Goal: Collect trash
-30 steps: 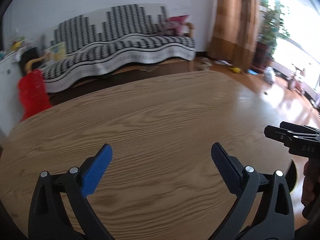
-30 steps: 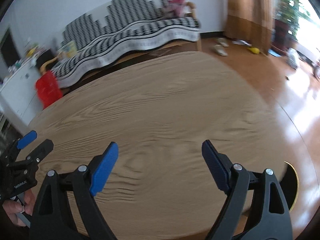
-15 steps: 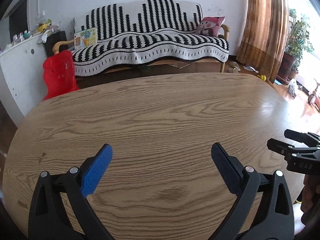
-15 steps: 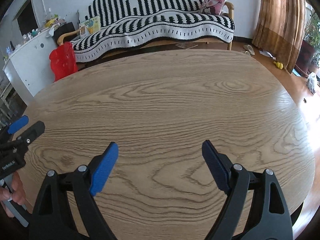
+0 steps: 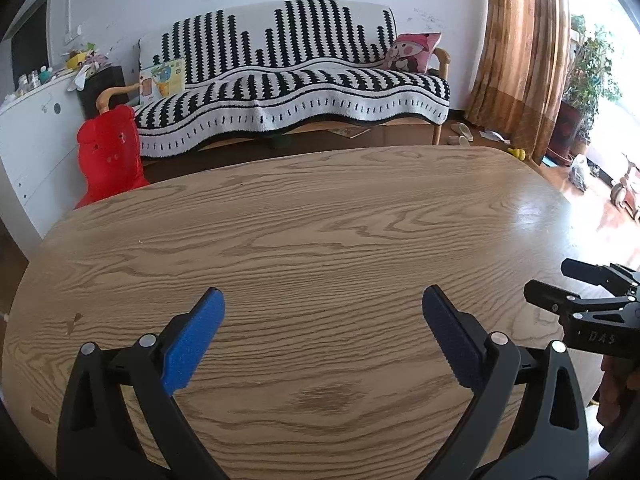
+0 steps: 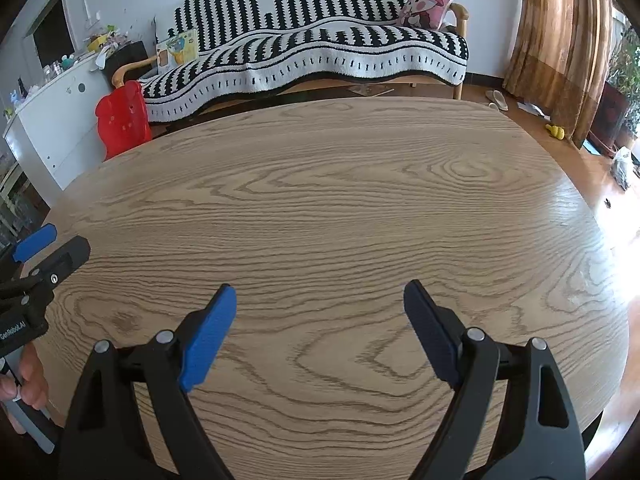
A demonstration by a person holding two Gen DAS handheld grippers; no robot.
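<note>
My left gripper hangs open over a bare oval wooden table, with nothing between its blue pads. My right gripper is open too, empty, above the same table. In the left wrist view the right gripper shows at the right edge, held by a hand. At the left edge of the right wrist view the left gripper appears with a hand below it. No trash shows on the tabletop in either view.
Behind the table stands a sofa with a black-and-white striped cover and a pink cushion. A red plastic chair sits by a white cabinet. Brown curtains, plants and small items on the floor lie at the right.
Both views swung and levelled out: the tilted, blurred scene of a second ago is now steady, with the sofa centred. Both grippers stayed open.
</note>
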